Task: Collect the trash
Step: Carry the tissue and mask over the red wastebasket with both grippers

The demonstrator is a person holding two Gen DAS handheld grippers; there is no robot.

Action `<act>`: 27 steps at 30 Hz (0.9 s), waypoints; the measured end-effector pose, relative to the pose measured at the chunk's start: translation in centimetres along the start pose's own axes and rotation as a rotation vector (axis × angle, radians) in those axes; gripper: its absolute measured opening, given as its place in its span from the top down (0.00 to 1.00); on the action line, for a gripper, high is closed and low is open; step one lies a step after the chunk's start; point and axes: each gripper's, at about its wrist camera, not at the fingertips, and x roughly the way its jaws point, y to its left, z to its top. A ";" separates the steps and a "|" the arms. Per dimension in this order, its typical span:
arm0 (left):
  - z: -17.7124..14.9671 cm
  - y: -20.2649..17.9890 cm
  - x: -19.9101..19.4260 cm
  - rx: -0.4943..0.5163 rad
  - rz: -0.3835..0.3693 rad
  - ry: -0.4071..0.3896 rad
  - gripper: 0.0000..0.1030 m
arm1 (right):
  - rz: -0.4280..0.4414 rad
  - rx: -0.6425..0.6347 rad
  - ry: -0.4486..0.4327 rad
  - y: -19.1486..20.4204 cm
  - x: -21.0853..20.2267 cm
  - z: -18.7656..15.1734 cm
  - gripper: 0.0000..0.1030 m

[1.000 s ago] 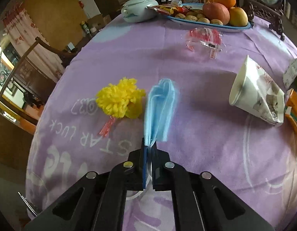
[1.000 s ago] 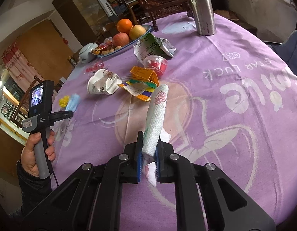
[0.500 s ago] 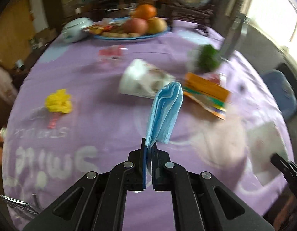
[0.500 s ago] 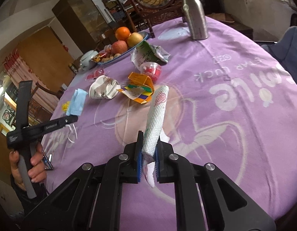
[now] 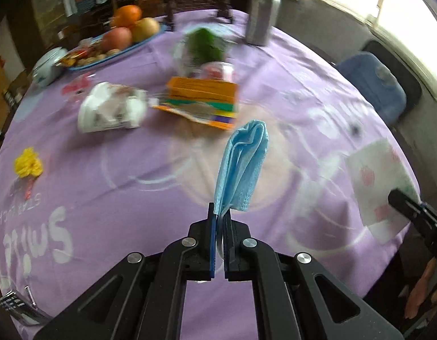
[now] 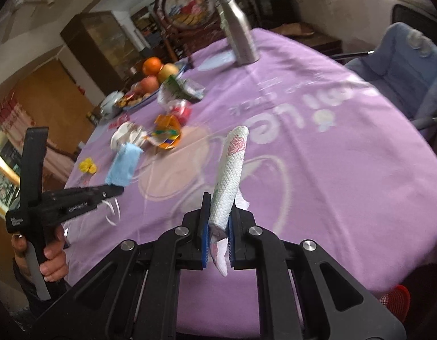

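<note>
Currently left gripper (image 5: 219,218) clamped on blue mask (image 5: 241,167), right gripper (image 6: 218,221) clamped on rolled paper towel (image 6: 229,175), both lifted above purple tabletop (image 6: 317,170); cup (image 5: 110,109) and orange wrapper (image 5: 201,100) remain beyond mask; thin pinch could slip, dropping trash short of red bin (image 6: 395,300).

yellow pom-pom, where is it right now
In the left wrist view the yellow pom-pom lies on the purple tablecloth near its left edge, apart from the crumpled white paper cup beyond it.

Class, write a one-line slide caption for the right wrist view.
Right gripper clamps a rolled paper towel above the purple tablecloth; left gripper holds a blue mask.
</note>
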 end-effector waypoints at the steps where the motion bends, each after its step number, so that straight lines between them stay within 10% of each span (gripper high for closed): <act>1: -0.2 -1.6 0.1 0.036 -0.005 0.002 0.95 | -0.010 0.000 -0.011 -0.4 -0.4 -0.2 0.89; 27: -8.3 -28.3 -0.8 0.678 -0.160 -0.003 0.95 | -0.286 0.134 -0.162 -13.5 -13.5 -9.3 0.89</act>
